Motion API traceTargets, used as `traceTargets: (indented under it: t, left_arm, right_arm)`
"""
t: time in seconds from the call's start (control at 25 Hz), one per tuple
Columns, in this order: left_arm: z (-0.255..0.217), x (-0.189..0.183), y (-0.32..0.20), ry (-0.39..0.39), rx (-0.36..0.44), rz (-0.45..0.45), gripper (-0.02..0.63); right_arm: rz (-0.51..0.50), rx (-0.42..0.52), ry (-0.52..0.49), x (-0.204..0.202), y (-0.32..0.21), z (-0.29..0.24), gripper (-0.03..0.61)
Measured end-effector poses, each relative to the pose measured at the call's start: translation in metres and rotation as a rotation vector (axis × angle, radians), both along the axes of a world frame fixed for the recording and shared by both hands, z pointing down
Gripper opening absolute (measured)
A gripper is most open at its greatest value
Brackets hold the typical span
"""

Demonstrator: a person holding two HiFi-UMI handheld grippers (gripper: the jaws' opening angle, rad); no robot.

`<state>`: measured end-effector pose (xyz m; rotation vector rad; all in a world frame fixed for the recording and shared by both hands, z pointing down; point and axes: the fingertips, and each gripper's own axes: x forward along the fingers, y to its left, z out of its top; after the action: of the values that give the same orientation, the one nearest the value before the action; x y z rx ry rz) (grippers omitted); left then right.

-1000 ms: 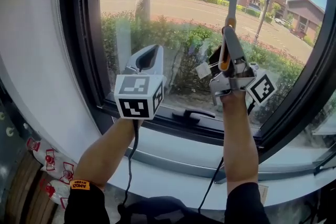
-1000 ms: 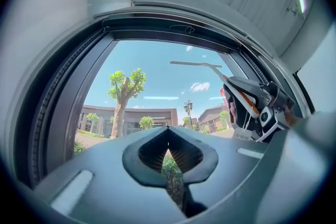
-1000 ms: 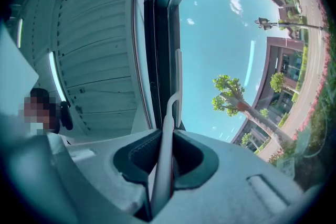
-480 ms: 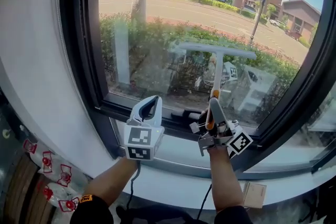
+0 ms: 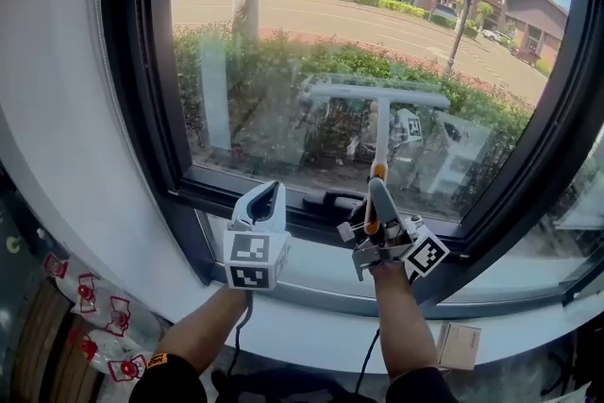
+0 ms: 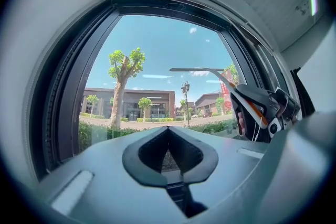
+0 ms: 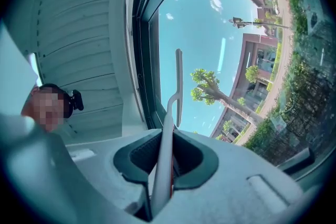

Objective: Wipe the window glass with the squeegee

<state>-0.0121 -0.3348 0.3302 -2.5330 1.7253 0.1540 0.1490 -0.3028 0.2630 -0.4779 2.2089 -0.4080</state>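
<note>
The squeegee (image 5: pixel 376 95) has a pale T-shaped blade lying level against the window glass (image 5: pixel 274 52), low on the pane. Its white and orange handle runs down into my right gripper (image 5: pixel 376 192), which is shut on it just above the lower frame. In the right gripper view the handle (image 7: pixel 165 165) passes between the jaws and the blade (image 7: pixel 178 84) stands ahead. My left gripper (image 5: pixel 268 192) hangs to the left over the sill, shut with nothing in it. The left gripper (image 6: pixel 168 131) view shows the squeegee blade (image 6: pixel 197 70) and the right gripper (image 6: pixel 262 110).
A dark window frame (image 5: pixel 160 90) surrounds the pane, with a black latch handle (image 5: pixel 335 200) on the lower rail between the grippers. A pale sill (image 5: pixel 311 283) runs below. Red and white packets (image 5: pixel 94 321) lie at the lower left and a cardboard piece (image 5: pixel 460 344) at the lower right.
The right gripper has drawn the squeegee down the glass from the top to low on the pane. The left gripper has also dropped towards the sill. Little has moved in the last half second.
</note>
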Motion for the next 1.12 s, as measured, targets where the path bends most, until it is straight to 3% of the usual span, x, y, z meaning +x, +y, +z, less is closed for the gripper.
traceTargets:
  t: [0.32,0.68,0.88,1.12]
  left_arm:
    - [-0.059,0.009,-0.003,0.018,0.079,0.022,0.018]
    - [-0.158,0.035,-0.004,-0.052,0.223,0.014,0.018]
    - [-0.204,0.042,-0.008,-0.044,0.276,0.014,0.018]
    - [-0.241,0.043,-0.01,-0.035,0.332,0.023,0.018]
  right_arm:
    - [0.003,0.115,0.025,0.013,-0.002,-0.062,0.049]
    - [-0.012,0.304,0.022,0.038,-0.008,-0.217,0.049]
    - [0.034,0.353,0.034,0.045,-0.016,-0.28,0.049]
    - [0.066,0.361,0.022,0.059,-0.031,-0.308,0.049]
